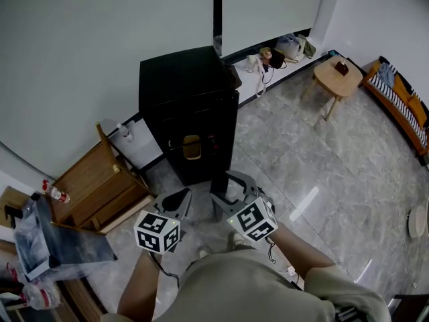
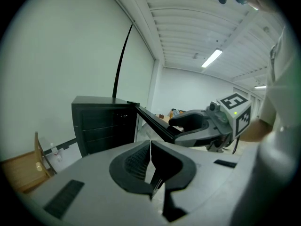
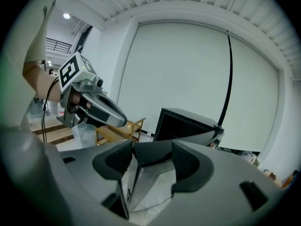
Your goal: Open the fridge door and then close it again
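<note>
A small black fridge (image 1: 181,86) stands against the white wall, with its door (image 1: 228,139) swung out toward me and the dark inside showing. My right gripper (image 1: 233,180) is open, its jaws standing wide around the door's free edge (image 3: 153,157). In the left gripper view the upper jaw stands off from that edge (image 2: 155,121). My left gripper (image 1: 179,196) hangs just left of the right one, shut and holding nothing, and points at the fridge front (image 2: 101,126). The right gripper (image 2: 188,128) shows in the left gripper view, and the left gripper (image 3: 94,109) in the right gripper view.
A wooden rack (image 1: 100,186) leans beside the fridge on the left, with a plastic-wrapped bundle (image 1: 40,240) and a bottle (image 1: 57,194) nearer me. A round wooden stool (image 1: 338,79) and a bench (image 1: 402,106) stand far right. Clutter (image 1: 275,56) lies along the wall.
</note>
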Action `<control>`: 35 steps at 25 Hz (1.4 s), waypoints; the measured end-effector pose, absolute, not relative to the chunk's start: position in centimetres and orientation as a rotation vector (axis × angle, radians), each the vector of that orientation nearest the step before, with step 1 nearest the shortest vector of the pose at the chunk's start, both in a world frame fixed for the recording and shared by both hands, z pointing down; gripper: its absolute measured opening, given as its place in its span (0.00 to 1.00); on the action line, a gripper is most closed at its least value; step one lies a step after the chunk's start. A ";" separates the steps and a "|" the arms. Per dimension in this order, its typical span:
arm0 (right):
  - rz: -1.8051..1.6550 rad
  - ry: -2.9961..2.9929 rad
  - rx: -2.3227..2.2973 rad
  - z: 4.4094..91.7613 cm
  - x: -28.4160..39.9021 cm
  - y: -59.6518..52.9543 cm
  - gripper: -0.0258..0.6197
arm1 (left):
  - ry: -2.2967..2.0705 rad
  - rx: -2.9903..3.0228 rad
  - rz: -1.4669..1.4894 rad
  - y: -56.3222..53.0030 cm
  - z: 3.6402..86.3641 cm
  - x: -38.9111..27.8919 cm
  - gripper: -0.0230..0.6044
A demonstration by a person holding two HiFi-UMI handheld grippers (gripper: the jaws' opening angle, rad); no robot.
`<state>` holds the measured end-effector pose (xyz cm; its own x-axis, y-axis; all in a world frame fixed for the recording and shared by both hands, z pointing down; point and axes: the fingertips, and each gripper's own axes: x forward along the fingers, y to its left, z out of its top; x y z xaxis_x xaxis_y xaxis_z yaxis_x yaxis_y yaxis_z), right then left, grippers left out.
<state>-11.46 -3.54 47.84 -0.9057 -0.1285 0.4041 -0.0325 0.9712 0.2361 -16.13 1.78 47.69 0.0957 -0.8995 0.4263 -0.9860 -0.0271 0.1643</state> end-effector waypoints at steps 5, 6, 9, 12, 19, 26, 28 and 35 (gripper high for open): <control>-0.283 -2.721 0.041 47.6 -13.0 -3.0 0.42 | -1.867 1.943 0.268 2.1 47.8 -17.2 0.05; -0.283 -2.733 0.021 47.7 -13.4 -2.8 0.42 | -1.873 1.935 0.265 2.2 47.8 -17.5 0.05; -0.285 -2.747 -0.028 47.6 -14.6 -2.4 0.40 | -1.894 1.910 0.254 2.6 47.9 -18.4 0.05; -0.278 -2.730 -0.058 47.6 -15.7 -2.2 0.39 | -1.916 1.888 0.245 2.9 47.9 -19.4 0.05; -0.274 -2.686 -0.106 47.7 -18.5 -1.5 0.39 | -1.980 1.827 0.235 3.9 47.7 -21.9 0.05; -0.268 -2.646 -0.174 47.9 -21.7 -1.3 0.38 | -2.033 1.788 0.217 4.0 47.1 -24.4 0.05; -0.255 -2.639 -0.193 48.0 -22.7 -1.3 0.38 | -2.050 1.780 0.211 3.9 46.9 -25.2 0.05; -0.217 -2.620 -0.237 48.1 -26.0 -1.4 0.37 | -2.111 1.742 0.178 3.3 45.9 -28.7 0.05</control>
